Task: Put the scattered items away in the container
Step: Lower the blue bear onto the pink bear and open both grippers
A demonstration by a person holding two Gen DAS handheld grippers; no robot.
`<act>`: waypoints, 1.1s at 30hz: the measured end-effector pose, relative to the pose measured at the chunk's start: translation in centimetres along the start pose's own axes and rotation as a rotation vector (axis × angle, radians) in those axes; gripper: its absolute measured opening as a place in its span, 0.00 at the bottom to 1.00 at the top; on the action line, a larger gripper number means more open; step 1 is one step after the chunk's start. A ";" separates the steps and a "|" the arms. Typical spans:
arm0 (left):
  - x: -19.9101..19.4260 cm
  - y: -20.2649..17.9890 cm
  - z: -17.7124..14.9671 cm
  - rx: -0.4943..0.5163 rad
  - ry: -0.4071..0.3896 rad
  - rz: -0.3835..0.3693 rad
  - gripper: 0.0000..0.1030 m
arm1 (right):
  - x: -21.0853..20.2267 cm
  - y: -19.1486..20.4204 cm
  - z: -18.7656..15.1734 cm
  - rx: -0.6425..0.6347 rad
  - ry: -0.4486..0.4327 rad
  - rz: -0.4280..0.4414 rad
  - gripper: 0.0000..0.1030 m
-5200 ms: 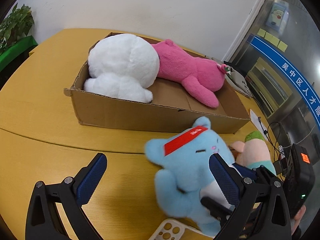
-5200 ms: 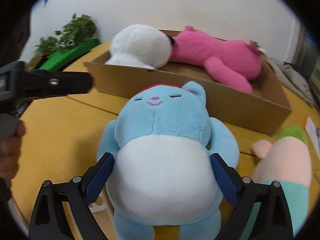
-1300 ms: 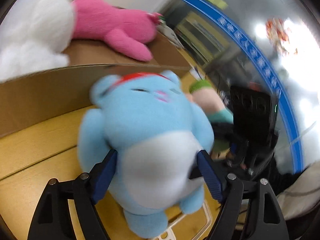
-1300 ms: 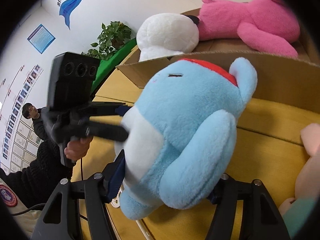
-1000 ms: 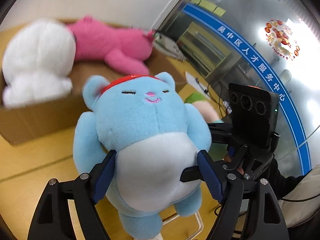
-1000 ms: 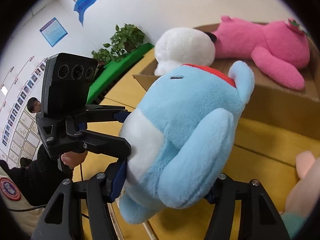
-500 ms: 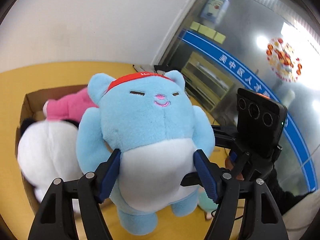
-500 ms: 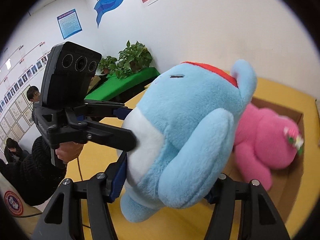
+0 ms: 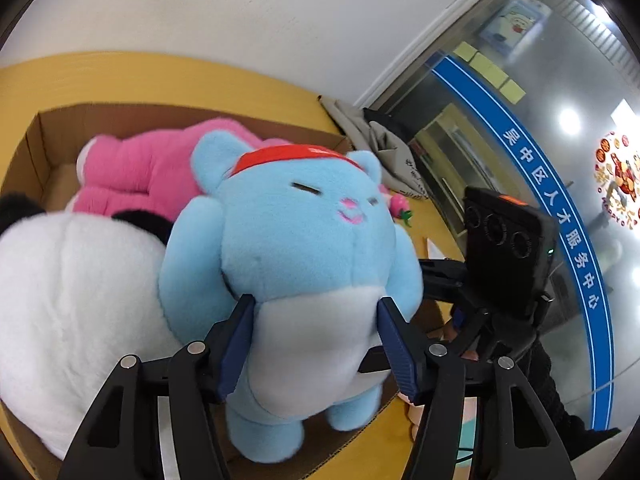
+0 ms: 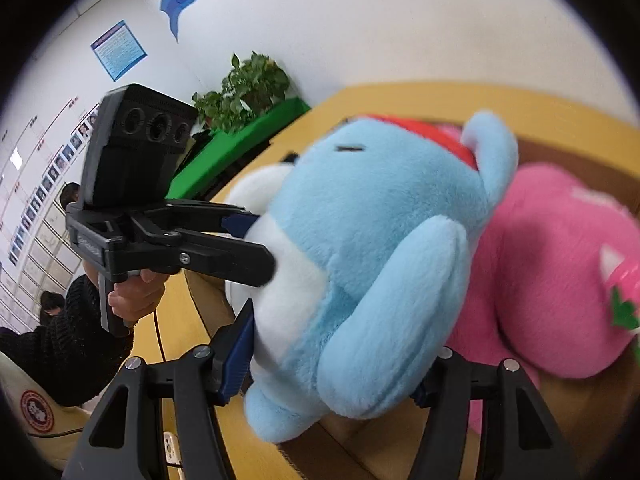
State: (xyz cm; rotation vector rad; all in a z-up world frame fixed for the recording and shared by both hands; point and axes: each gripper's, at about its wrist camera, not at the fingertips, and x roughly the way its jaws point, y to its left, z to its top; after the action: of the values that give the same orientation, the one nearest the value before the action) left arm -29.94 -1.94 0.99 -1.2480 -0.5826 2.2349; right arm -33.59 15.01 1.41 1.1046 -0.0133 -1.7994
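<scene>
A blue plush toy (image 9: 296, 248) with a red headband and white belly hangs above the open cardboard box (image 9: 36, 152). Both grippers hold it. My left gripper (image 9: 314, 320) has its blue pads pressed into the belly from both sides, and its jaws are closing. My right gripper (image 10: 340, 344) grips the toy's flanks from the side; its far finger is hidden behind the plush (image 10: 380, 240). Inside the box (image 10: 568, 148) lie a pink plush (image 9: 152, 168) and a white plush (image 9: 72, 300), right under the blue one.
A hand (image 10: 136, 296) in a dark sleeve holds the left gripper. A potted plant (image 10: 252, 84) stands on a green ledge at the far left. Grey cloth (image 9: 372, 136) lies beyond the box. A peach plush (image 9: 420, 424) and a phone case (image 10: 170, 452) remain on the yellow table.
Both grippers have lifted the blue plush from the table in front of the box and carried it over the box. The left jaws have narrowed on its belly.
</scene>
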 end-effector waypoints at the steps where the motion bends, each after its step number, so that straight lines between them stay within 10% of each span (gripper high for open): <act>1: 0.3 0.2 -0.2 -0.016 0.010 0.006 0.60 | 0.7 -0.5 -0.4 0.006 0.024 0.010 0.60; 11: -0.2 0.1 -2.1 -0.022 0.014 0.044 0.61 | 2.7 0.2 -2.3 -0.019 0.174 -0.080 0.74; 20: -6.2 -1.8 -4.6 0.107 -0.124 0.159 0.81 | -6.0 -0.8 2.0 0.064 -0.173 -0.140 0.76; 24: -6.8 -1.5 -5.9 0.122 -0.110 0.172 0.81 | -0.8 -2.7 3.5 0.055 -0.073 -0.326 0.56; 33: -6.4 -3.4 -6.3 0.160 -0.120 0.217 0.85 | 2.7 -0.9 2.4 0.074 -0.087 -0.264 0.68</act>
State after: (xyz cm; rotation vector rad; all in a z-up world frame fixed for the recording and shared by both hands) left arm -20.85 -2.51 4.05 -1.1486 -0.3161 2.4946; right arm -36.11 12.41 0.61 1.1200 0.0152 -2.0970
